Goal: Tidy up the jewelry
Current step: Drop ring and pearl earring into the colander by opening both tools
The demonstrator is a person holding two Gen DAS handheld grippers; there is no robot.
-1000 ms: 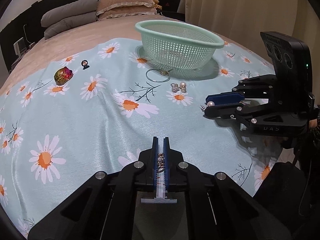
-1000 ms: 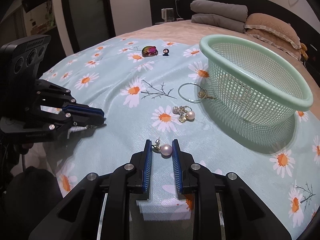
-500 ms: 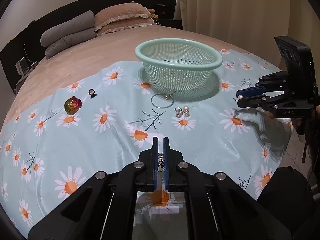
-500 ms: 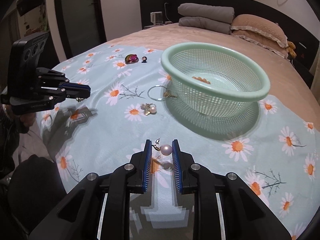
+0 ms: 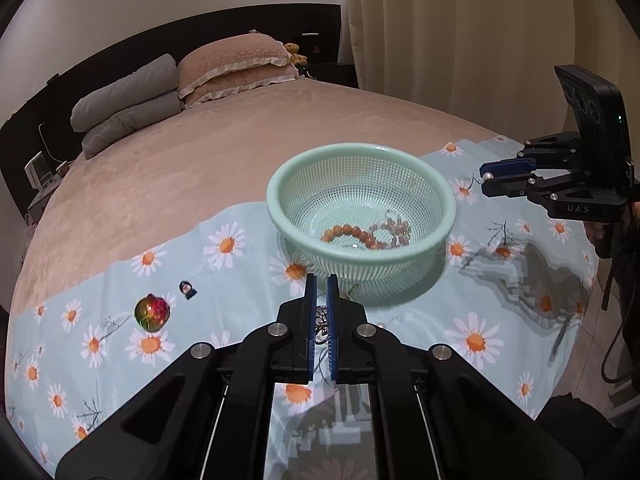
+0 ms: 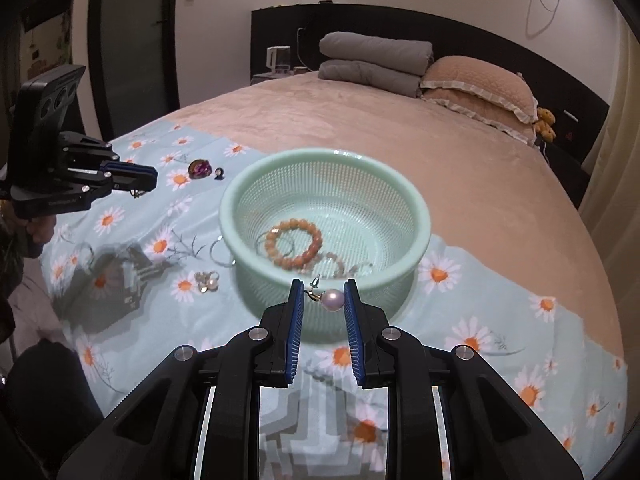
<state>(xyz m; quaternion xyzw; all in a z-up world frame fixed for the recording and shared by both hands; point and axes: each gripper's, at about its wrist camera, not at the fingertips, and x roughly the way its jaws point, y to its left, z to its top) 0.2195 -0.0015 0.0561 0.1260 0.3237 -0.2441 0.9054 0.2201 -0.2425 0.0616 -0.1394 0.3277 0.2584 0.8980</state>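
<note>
I carry both pieces to the basket (image 6: 416, 216): right tongs (image 6: 323, 300) grasp a pearl earring (image 6: 333, 299), left tongs (image 5: 320, 312) clench a small chain (image 5: 320, 322). Next, I must release above it.

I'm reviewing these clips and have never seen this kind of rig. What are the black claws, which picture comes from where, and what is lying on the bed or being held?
There is no robot here. A person holds a two-finger gripper in each hand, and each gripper carries a fisheye camera that looks forward along its own fingers. So each picture shows one gripper from behind at the bottom, with the other gripper off to one side.

In the left wrist view, the left gripper is shut on a small metal piece, too small to identify. In the right wrist view, the right gripper holds a pearl earring just short of the green basket.

The basket stands on a daisy-print cloth on the bed and holds an orange bead bracelet and other pieces. A thin ring, a pearl cluster, an iridescent ornament and a small dark trinket lie on the cloth.
</note>
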